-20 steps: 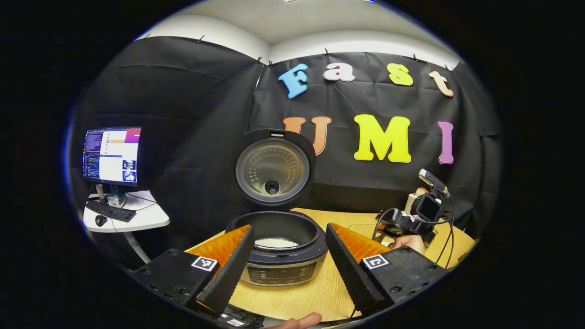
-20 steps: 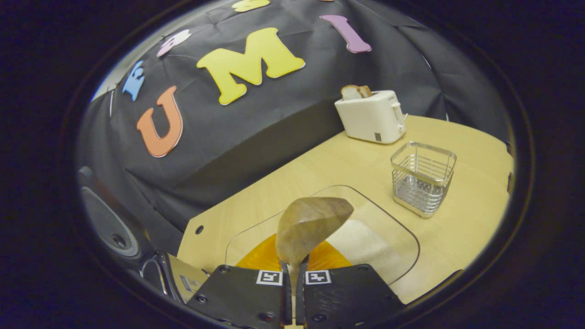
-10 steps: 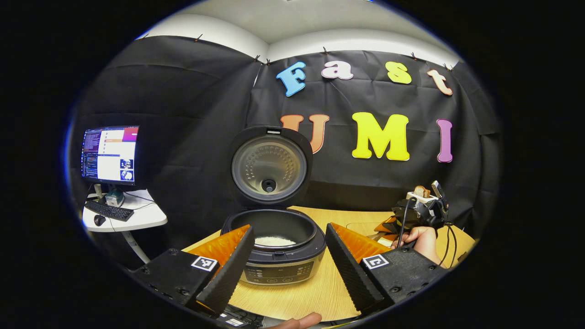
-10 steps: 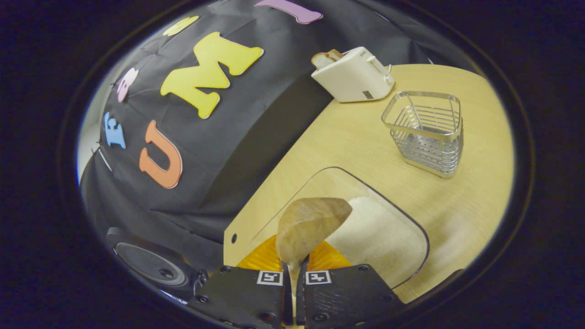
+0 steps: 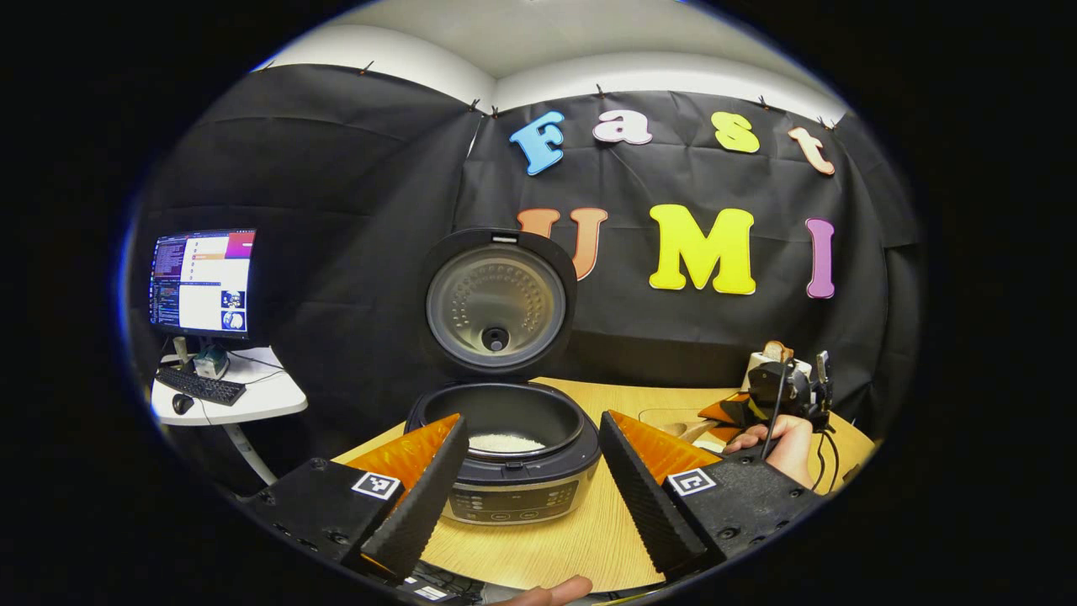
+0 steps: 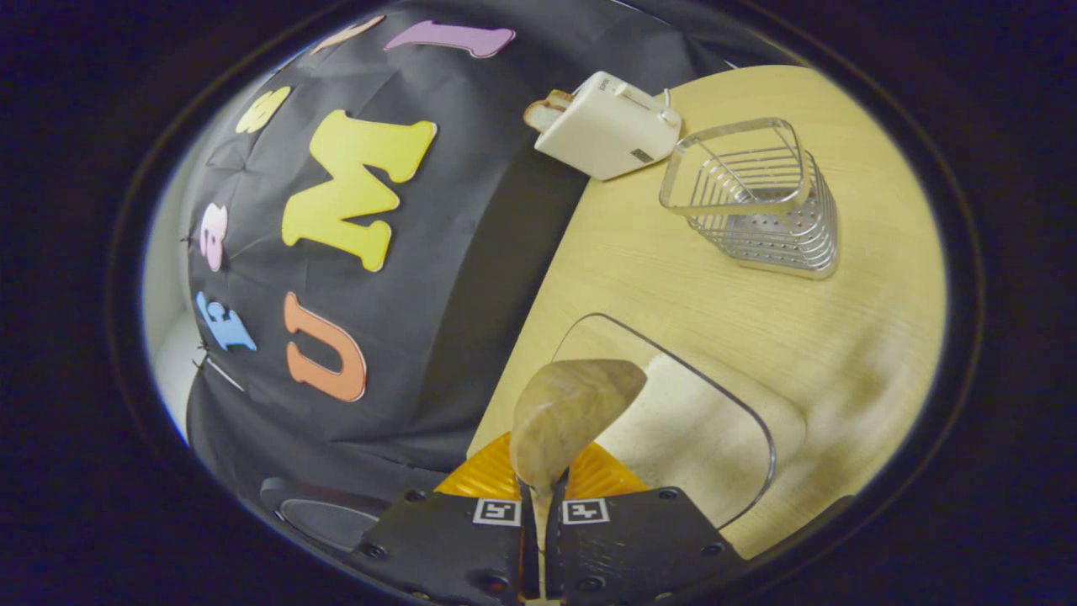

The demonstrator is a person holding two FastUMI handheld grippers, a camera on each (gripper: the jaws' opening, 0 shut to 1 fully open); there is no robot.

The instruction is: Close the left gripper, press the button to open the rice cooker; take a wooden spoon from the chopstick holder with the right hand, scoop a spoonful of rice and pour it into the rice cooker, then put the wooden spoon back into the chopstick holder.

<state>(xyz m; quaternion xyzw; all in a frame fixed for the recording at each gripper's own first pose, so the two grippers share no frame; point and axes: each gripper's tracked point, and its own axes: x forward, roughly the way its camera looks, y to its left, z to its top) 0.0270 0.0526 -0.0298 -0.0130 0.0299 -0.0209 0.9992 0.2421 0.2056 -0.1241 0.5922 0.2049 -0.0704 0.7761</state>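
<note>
The rice cooker [image 5: 509, 471] stands with its lid [image 5: 496, 303] up, and a little white rice [image 5: 505, 443] lies in the pot. My left gripper [image 5: 532, 505] is open, one finger on each side of the cooker's front, touching nothing. My right gripper [image 6: 539, 515] is shut on the wooden spoon [image 6: 572, 408], whose bowl hangs over a clear tray of rice [image 6: 702, 433]. The wire chopstick holder [image 6: 753, 202] stands empty farther out on the table. In the left gripper view the right gripper [image 5: 778, 394] and the hand holding it [image 5: 778, 442] are low at the right.
A white toaster [image 6: 606, 126] with bread in it sits at the table's back edge by the wall. The cooker's raised lid [image 6: 324, 523] shows at the lower left of the right gripper view. A monitor [image 5: 202, 282] and keyboard sit on a side table beyond the left edge.
The right gripper has rolled, so its view tilts, and it has sunk lower and farther right over the tray. The spoon stays gripped. The left gripper has barely moved.
</note>
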